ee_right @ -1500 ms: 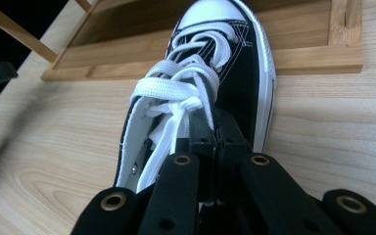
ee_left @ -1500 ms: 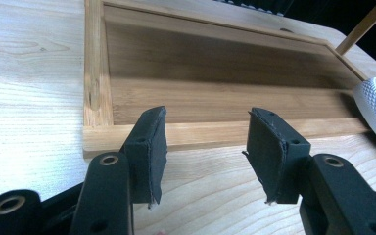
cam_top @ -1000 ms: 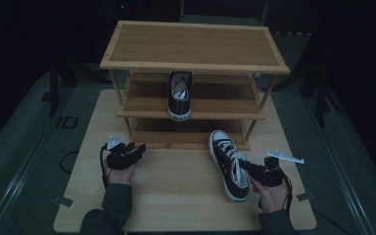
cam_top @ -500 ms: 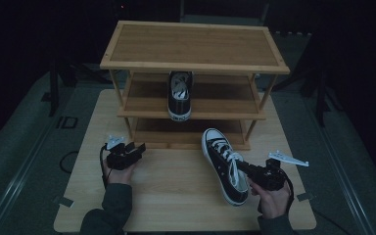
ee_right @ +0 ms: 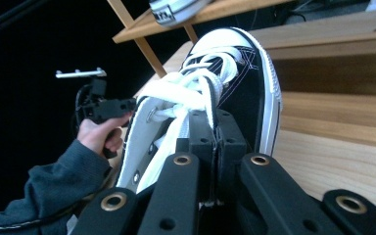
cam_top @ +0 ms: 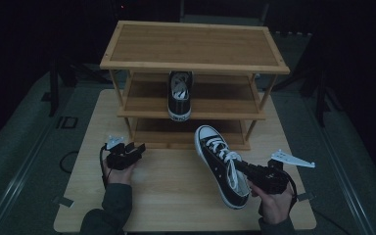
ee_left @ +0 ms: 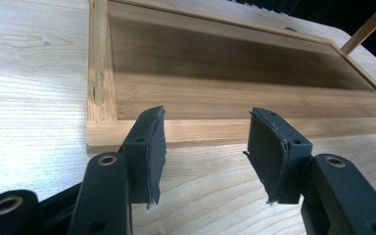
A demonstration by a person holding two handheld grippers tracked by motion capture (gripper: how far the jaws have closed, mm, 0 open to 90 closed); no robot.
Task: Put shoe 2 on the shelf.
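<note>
A black sneaker (cam_top: 223,166) with white laces and a white toe cap lies at the table's right front, toe pointing at the wooden shoe rack (cam_top: 196,46). My right gripper (cam_top: 240,166) is shut on the sneaker's side wall near the laces. In the right gripper view the jaws (ee_right: 215,132) pinch the black canvas of the sneaker (ee_right: 247,88), which is tilted. A matching sneaker (cam_top: 179,95) stands on the rack's middle shelf, toe outward. My left gripper (cam_top: 136,148) is held open in front of the rack's bottom shelf (ee_left: 225,88), with nothing between its pads (ee_left: 149,147).
The rack has three shelves and stands at the back of a light wooden table (cam_top: 176,200). A person's other hand with the left gripper (ee_right: 105,107) shows beyond the sneaker. Dark floor surrounds the table.
The right gripper has carried the sneaker a little left, and its toe has swung left and closer to the rack. The left gripper has stayed where it was.
</note>
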